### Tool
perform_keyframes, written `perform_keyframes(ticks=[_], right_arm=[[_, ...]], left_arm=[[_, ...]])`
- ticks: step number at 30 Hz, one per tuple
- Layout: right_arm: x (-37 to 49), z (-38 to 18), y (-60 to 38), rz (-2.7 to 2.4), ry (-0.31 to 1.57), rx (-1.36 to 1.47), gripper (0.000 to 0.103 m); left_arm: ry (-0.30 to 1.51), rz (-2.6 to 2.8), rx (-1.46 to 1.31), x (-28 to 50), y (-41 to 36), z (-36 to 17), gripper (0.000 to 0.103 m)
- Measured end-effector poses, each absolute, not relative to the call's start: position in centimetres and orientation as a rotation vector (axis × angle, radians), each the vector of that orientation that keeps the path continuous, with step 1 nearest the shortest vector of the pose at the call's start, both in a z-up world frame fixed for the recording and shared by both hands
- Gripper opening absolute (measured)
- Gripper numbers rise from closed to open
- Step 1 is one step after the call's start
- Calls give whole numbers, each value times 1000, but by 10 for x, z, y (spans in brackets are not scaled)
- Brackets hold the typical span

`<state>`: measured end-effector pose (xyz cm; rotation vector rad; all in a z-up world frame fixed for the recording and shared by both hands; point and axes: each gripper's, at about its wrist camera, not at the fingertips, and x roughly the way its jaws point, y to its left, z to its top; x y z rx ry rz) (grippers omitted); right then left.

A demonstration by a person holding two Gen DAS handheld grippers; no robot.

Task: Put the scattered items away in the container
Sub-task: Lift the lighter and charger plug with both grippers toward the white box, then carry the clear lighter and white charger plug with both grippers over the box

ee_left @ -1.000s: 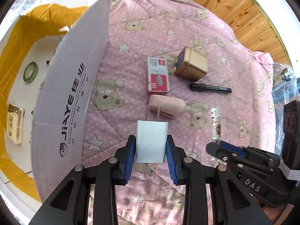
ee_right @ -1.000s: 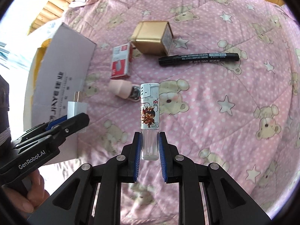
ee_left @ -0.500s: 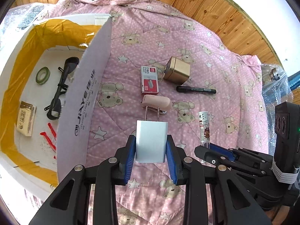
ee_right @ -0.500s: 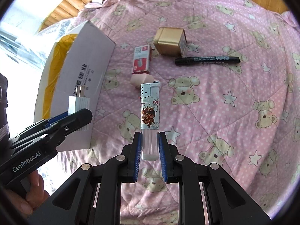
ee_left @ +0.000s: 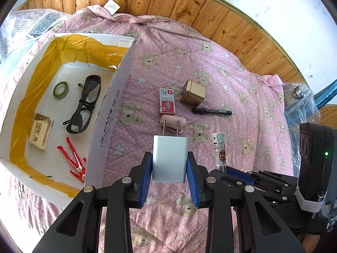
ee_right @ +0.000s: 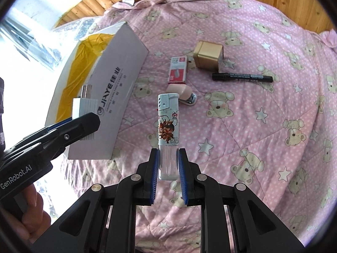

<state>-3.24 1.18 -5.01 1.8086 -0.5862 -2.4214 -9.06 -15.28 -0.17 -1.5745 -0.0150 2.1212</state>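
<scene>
Now both grippers are carrying something, and over the last second both have risen well clear of the quilt, so the view takes in far more of the bed and the box's inside than it did. Nearest, the left gripper [ee_left: 169,169] is clamped on the white plug adapter [ee_left: 170,159], prongs pointing away, held in the air; the right gripper [ee_right: 168,166] is closed on the clear base of the lighter [ee_right: 168,126], which stands up out of its jaws, likewise off the bedding. Neither grip has shifted during the lift. Just beyond, on the pink quilt [ee_left: 242,97], lie the pink stapler [ee_left: 173,121], the staple box [ee_left: 166,103], the gold tin [ee_left: 193,92] and the black marker [ee_left: 211,111], all near one another and none of them picked up yet. To the left stands the cardboard box [ee_left: 109,113], open, with safety glasses [ee_left: 84,105], a tape roll [ee_left: 61,86], red pliers [ee_left: 72,160] and a small packet [ee_left: 40,131] already on its floor. I judge the pickup finished and the carry to the box as the step in hand: the adapter sits right beside the box's near wall, the lighter farther off, so the left drop likely comes first.
</scene>
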Motion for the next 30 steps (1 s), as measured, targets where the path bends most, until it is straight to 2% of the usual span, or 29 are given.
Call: perform_keyframes(ticks=[30], right_arm=[[-30, -7, -53, -2417, -383, 1722, 19]], left_arm=[[-213, 2229, -1502, -75, -236, 25, 33]])
